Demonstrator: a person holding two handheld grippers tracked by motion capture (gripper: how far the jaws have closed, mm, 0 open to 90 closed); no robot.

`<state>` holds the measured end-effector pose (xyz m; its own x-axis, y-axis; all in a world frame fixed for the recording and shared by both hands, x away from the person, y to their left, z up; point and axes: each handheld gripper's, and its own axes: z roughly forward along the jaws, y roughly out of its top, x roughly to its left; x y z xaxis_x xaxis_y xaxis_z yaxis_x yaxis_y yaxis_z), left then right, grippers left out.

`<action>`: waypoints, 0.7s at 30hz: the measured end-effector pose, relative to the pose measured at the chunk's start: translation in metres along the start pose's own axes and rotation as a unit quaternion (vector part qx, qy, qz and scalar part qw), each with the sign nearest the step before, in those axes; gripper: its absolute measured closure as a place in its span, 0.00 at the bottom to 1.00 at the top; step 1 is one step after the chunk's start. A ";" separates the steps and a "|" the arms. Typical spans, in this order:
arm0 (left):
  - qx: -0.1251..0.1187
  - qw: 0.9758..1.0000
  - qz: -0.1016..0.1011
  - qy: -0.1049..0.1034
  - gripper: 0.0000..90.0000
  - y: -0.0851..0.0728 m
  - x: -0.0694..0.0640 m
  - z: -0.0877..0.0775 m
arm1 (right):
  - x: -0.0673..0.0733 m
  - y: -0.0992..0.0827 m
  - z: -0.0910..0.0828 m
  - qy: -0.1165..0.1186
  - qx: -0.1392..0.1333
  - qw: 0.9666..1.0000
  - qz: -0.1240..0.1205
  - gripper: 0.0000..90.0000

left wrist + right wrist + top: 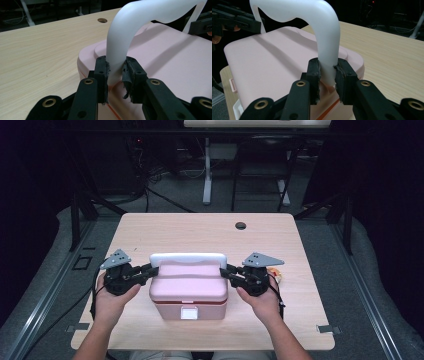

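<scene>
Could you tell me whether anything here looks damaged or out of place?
The pads of the left gripper look frayed, with torn strips hanging where they clamp the white handle. The right gripper looks similarly ragged. The pink box sits squarely on the table.

From up here I see the pink box (188, 290) filling the middle of the worktop (200, 227), its white handle (188, 258) arched upright over the lid. My left gripper (150, 269) and right gripper (226, 270) each clamp one leg of that handle, so the box blocks the way between them. Behind the box the worktop is bare up to a small round hole (241, 225). Left of my left hand (111, 301) I have open surface; just beyond my right hand (261, 300) a small orange and white thing (275, 272) lies in the way
</scene>
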<state>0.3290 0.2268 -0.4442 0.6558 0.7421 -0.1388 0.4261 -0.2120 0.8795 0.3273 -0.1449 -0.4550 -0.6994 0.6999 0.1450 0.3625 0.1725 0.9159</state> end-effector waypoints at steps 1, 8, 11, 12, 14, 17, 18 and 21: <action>-0.001 1.000 -0.001 0.000 0.81 0.000 0.000 0.000 | 0.000 0.001 0.000 0.001 0.002 1.000 0.001 0.82; -0.010 1.000 -0.006 -0.006 0.74 -0.001 0.001 0.001 | -0.003 0.001 0.000 0.008 0.001 1.000 0.014 0.83; -0.010 1.000 0.002 -0.004 0.73 0.000 0.000 -0.002 | -0.003 0.002 0.000 0.008 -0.002 1.000 0.019 0.82; -0.010 1.000 0.002 -0.004 0.72 0.000 0.000 -0.002 | -0.003 0.002 0.000 0.008 -0.002 1.000 0.021 0.82; -0.012 1.000 0.001 0.000 0.71 0.000 0.001 -0.006 | -0.003 0.002 0.000 0.009 -0.003 1.000 0.020 0.83; -0.016 1.000 0.000 0.002 0.70 0.001 0.002 -0.011 | -0.003 0.003 0.000 0.009 -0.007 1.000 0.020 0.83; -0.017 1.000 0.000 0.002 0.70 0.001 0.002 -0.013 | -0.004 0.003 0.000 0.009 -0.005 1.000 0.019 0.83; -0.020 1.000 0.002 0.005 0.70 0.002 0.002 -0.017 | -0.004 0.004 -0.001 0.010 -0.006 1.000 0.019 0.83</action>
<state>0.3202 0.2387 -0.4353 0.6511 0.7478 -0.1302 0.3983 -0.1906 0.8972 0.3309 -0.1472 -0.4519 -0.6970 0.6922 0.1871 0.3815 0.1370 0.9142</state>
